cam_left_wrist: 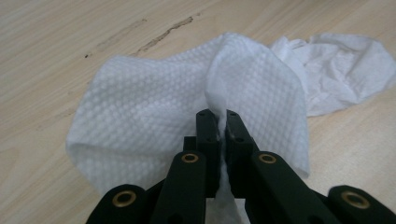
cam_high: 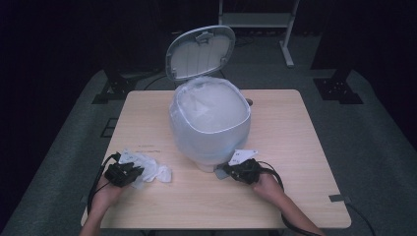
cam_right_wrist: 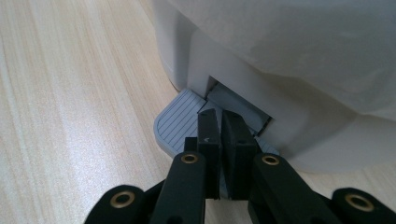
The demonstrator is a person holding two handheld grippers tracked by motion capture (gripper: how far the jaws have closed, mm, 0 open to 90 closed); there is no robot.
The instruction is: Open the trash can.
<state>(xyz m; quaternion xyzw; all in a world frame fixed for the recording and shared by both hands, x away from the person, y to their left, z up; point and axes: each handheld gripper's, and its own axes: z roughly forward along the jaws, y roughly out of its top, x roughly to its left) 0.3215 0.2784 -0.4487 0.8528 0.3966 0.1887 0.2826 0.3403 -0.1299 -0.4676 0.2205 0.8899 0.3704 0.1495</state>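
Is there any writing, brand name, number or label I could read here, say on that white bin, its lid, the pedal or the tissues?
None can be read: the bin, its open lid, the grey pedal and the white tissue carry no legible words, numbers or signs.

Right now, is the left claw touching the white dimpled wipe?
Touching. The left gripper view shows the left claw shut on a pinched fold of the white wipe, its jaws pressing the fabric with no gap.

white dimpled wipe (cam_left_wrist: 154,116), bunched, on table; grey pedal (cam_right_wrist: 180,123) at bin base
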